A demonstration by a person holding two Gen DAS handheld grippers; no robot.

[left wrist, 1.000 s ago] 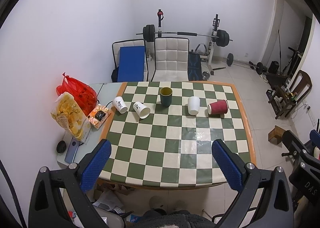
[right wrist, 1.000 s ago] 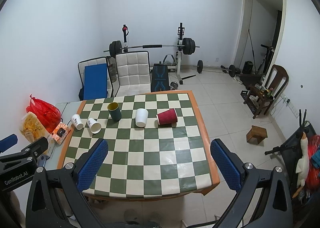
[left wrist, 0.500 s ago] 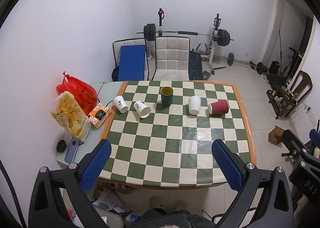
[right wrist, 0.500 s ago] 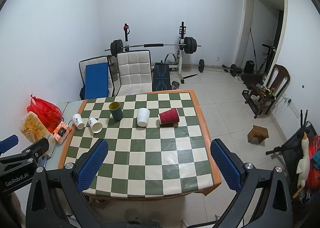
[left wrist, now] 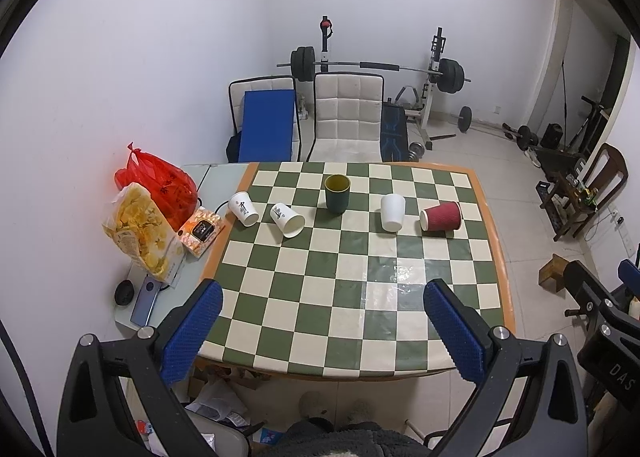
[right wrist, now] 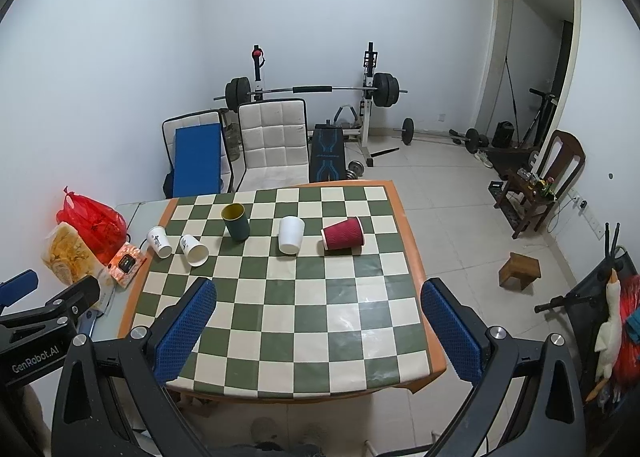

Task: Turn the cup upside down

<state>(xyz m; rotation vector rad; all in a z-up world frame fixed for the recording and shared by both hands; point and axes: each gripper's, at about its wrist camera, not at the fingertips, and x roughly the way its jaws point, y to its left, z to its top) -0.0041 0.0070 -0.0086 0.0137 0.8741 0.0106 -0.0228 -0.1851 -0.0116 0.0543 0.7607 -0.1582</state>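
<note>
- Far left, off the checkered tabletop (left wrist: 360, 297): red bag (left wrist: 160, 185), yellow snack bag (left wrist: 138, 233), orange pack (left wrist: 202, 231) on a grey side surface.
- Left gripper (left wrist: 322, 331) hovers at the near edge, jaws spread wide, nothing btwn them.
- Row of cups across the far half, L to R: printed paper cup (left wrist: 243, 208) on its side right at the left edge, second printed cup (left wrist: 287, 219) just beside it, also tipped over.
- Middle: dark green cup (left wrist: 337, 193) standing upright, mouth up.
- Next, plain white cup (left wrist: 392, 212) — upright or inverted, can't tell from here.
- Rightmost: red ribbed cup (left wrist: 441, 216) lying on its side, near the white one, not touching.
- Right gripper (right wrist: 318, 331) also held back at the near edge, jaws wide apart, empty; well apart from every cup.
- Behind the tabletop: white chair (right wrist: 274, 145), barbell rack (right wrist: 312, 91).
</note>
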